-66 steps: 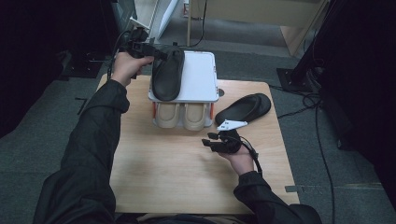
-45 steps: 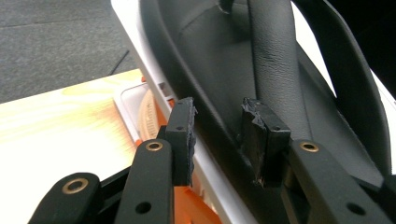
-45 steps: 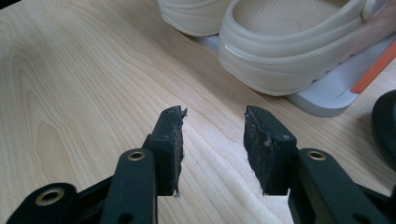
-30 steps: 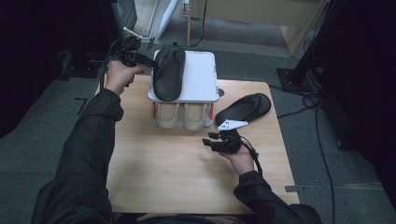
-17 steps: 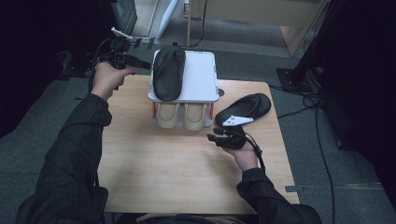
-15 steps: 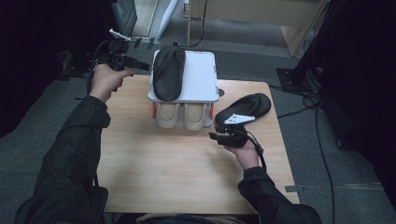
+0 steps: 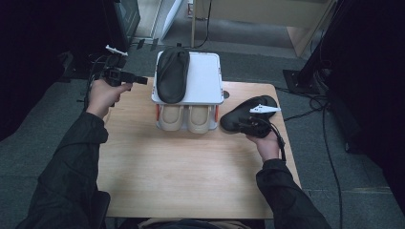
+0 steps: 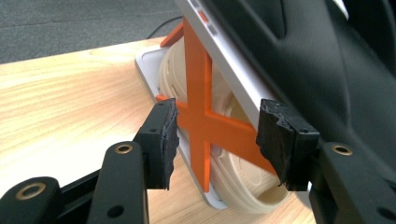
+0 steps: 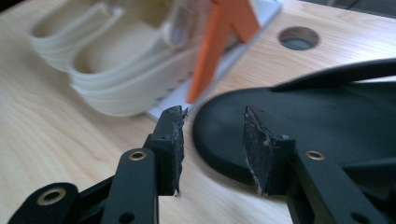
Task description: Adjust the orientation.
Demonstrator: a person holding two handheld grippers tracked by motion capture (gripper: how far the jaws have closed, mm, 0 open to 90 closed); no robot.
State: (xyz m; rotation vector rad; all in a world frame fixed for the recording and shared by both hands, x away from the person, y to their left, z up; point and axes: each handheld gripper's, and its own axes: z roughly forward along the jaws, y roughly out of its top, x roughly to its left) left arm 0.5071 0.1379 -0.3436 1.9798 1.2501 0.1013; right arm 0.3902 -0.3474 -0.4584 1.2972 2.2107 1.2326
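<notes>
High view: a person sits at a wooden tabletop [image 7: 191,162], both forearms reaching in from the bottom edge. At the far middle stands a white rack [image 7: 205,78] with orange struts. One black slipper [image 7: 173,74] lies along the left half of the rack's top shelf. A pair of cream slippers [image 7: 187,118] sits side by side on the level beneath. The left gripper [image 7: 138,80] is held off the tabletop's left edge, pointing toward the rack, apart from it. A second black slipper [image 7: 248,114] lies on the tabletop just right of the rack. The right gripper [image 7: 239,125] is low beside this slipper, at its near end; whether it touches is hard to tell here.

Left gripper view: the two black fingers [image 8: 161,137] stand apart with nothing between them; they have just been opening. Past them are an orange cross strut [image 8: 201,116], the cream slippers [image 8: 233,172] behind it, and the dark slipper [image 8: 317,60] above on the white shelf.

Right gripper view: the fingers [image 9: 170,144] stand apart, empty, having just closed a little. The rounded end of the black slipper [image 9: 303,126] lies flat on the wood directly beyond them, not yet between the pads. Farther off are the cream slippers [image 9: 112,74], an orange strut [image 9: 219,42] and a round hole [image 9: 299,38] in the tabletop.
</notes>
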